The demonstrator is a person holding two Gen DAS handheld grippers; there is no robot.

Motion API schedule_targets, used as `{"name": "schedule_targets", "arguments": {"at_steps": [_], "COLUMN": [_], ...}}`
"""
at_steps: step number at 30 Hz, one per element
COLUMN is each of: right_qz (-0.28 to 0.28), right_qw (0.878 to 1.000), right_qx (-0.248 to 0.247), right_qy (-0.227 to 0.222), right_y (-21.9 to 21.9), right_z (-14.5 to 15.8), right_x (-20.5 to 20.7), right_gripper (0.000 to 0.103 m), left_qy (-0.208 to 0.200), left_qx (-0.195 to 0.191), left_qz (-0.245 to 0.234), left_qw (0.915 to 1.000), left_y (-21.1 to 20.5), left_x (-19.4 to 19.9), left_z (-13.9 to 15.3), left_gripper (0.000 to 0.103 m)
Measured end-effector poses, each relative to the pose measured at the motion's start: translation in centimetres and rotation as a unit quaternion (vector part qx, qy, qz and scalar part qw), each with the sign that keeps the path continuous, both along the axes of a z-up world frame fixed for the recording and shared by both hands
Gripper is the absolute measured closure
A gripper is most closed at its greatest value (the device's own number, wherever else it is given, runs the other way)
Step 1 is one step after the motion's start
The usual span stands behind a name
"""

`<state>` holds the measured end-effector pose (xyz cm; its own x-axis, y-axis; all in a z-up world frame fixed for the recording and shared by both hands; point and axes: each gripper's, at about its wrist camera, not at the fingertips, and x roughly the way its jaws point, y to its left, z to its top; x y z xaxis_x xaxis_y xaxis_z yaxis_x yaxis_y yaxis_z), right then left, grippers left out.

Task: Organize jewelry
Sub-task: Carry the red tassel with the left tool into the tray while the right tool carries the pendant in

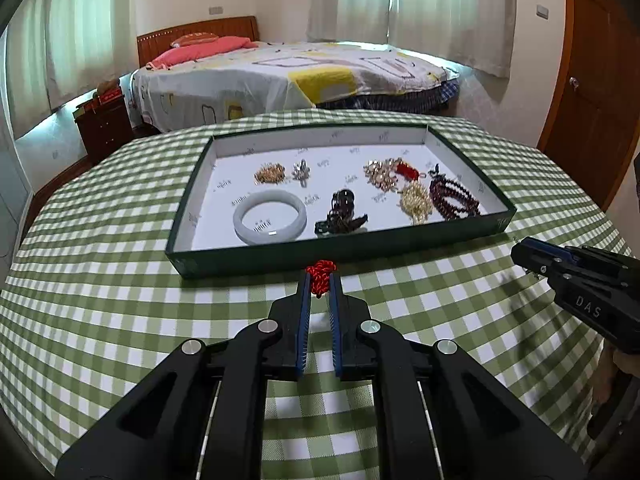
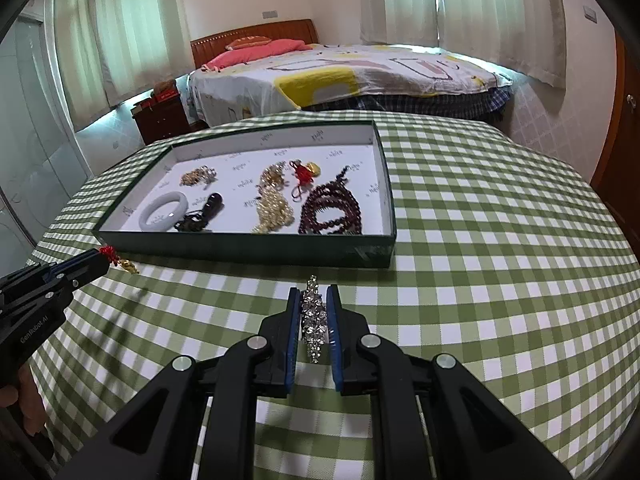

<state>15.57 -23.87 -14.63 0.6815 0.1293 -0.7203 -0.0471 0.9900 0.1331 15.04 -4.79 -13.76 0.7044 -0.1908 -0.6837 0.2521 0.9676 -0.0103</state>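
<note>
Red knotted cord (image 1: pixel 320 276) is pinched in your left gripper (image 1: pixel 320 286), its little gold charm (image 2: pixel 129 267) dangling below, and the green tray (image 1: pixel 340 249) sits dead ahead at 12 o'clock, front wall just beyond the fingertips. Your right gripper (image 2: pixel 314 300) is clamped on the rhinestone piece (image 2: pixel 314 318), long axis running along the fingers, with the tray up at 11 o'clock. I'd say the left is nearer, so it goes up and over that wall first.

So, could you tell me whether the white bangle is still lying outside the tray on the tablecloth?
No, the white bangle lies inside the green tray, near its front left corner.
</note>
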Motion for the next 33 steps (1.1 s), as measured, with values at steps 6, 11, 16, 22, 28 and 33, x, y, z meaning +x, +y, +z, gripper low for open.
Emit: {"name": "schedule_targets", "arguments": {"at_steps": [6,11,16,22,28,33], "right_qz": [0.007,0.012,0.017,0.018,0.016,0.012], "right_qw": [1.0,0.999,0.998,0.996,0.993,0.992], "right_qx": [0.002,0.008,0.012,0.009,0.008,0.015], "right_qy": [-0.017,-0.036,-0.057,-0.089,-0.115,-0.123], "right_y": [0.7,1.2,1.4,1.4,1.1,0.5], "right_z": [1.5,3.1,5.0,7.4,9.0,9.2], "right_x": [-0.6,-0.8,0.0,2.0,4.5,7.1], "right_gripper": [0.089,0.089,0.089,0.089,0.089,0.089], "left_qy": [-0.023,-0.045,-0.066,-0.087,-0.099,-0.101], "left_qx": [-0.006,-0.015,-0.023,-0.037,-0.046,-0.05], "left_qz": [0.002,0.002,-0.003,-0.009,-0.012,-0.01], "left_qw": [0.9997,0.9989,0.9976,0.9954,0.994,0.9936], "left_y": [0.2,0.1,-0.4,-1.5,-2.6,-3.5], "left_x": [-0.9,-1.2,-0.6,1.3,4.1,6.8], "left_z": [2.0,3.9,5.8,7.7,8.6,8.5], "left_gripper": [0.094,0.094,0.094,0.094,0.094,0.094]}}
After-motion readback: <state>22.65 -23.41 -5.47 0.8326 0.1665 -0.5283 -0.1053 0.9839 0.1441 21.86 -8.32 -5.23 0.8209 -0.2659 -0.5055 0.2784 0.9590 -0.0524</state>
